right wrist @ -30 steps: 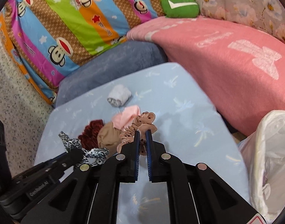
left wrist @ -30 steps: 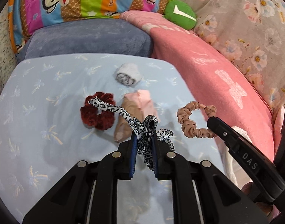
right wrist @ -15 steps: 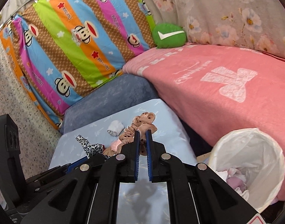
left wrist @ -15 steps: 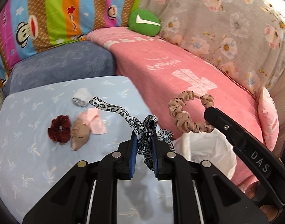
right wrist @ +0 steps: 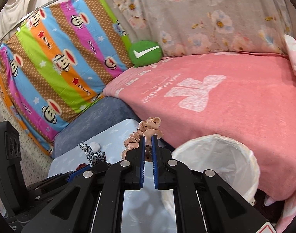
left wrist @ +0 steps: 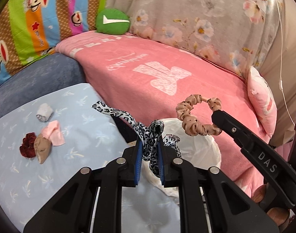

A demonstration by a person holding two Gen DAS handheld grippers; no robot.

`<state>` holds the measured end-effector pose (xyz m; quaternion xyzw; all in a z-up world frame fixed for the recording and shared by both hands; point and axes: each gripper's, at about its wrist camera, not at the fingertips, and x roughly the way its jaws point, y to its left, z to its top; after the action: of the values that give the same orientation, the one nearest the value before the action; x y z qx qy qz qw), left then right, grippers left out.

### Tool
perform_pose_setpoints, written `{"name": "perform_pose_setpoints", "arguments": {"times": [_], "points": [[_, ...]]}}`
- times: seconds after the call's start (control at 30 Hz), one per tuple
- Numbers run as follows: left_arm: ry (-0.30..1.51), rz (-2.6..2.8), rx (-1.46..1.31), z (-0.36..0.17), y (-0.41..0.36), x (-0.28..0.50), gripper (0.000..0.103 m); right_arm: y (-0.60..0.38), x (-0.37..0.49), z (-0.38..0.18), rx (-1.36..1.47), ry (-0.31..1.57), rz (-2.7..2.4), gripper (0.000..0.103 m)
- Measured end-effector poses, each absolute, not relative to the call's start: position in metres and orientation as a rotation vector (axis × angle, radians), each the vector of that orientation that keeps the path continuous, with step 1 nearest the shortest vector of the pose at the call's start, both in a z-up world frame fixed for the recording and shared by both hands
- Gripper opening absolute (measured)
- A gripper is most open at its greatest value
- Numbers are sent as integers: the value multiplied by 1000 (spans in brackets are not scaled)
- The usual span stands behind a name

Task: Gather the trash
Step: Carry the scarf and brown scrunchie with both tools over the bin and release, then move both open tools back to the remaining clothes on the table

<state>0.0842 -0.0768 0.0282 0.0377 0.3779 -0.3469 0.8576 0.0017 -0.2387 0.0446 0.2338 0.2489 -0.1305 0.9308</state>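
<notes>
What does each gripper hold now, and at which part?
Left gripper: leopard ribbon, pinched at its bunched middle. Right gripper: tan scrunchie, pinched on one side of its ring.

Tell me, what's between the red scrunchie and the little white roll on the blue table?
In the left wrist view, a tan cloth and a pink cloth lie between the red scrunchie and the white roll.

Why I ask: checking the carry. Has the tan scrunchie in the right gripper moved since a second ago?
Yes. The tan scrunchie, once over the blue sheet, now hangs by the white-lined bin, toward the pink blanket.
</notes>
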Motion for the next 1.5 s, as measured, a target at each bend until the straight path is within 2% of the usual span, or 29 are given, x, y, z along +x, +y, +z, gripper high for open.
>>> {"name": "perform_pose_setpoints", "arguments": {"times": [0.57,0.67,0.73,0.77,1.03,1.5], "points": [[817,-808,154,20,-134,59,18,-294,-39,18,526,525,-369,11],[815,-797,153,19,-137,58,36,-296,-42,17,532,518,-380,16],[805,-784,149,19,-136,57,57,-296,-42,17,535,517,-382,19],[796,-777,147,20,-135,56,59,-297,-43,17,536,517,-384,20],[801,-756,145,18,-130,61,60,-295,-40,19,530,516,-378,24],[815,-686,84,13,-91,84,60,-261,-15,25,487,539,-314,26]]}}
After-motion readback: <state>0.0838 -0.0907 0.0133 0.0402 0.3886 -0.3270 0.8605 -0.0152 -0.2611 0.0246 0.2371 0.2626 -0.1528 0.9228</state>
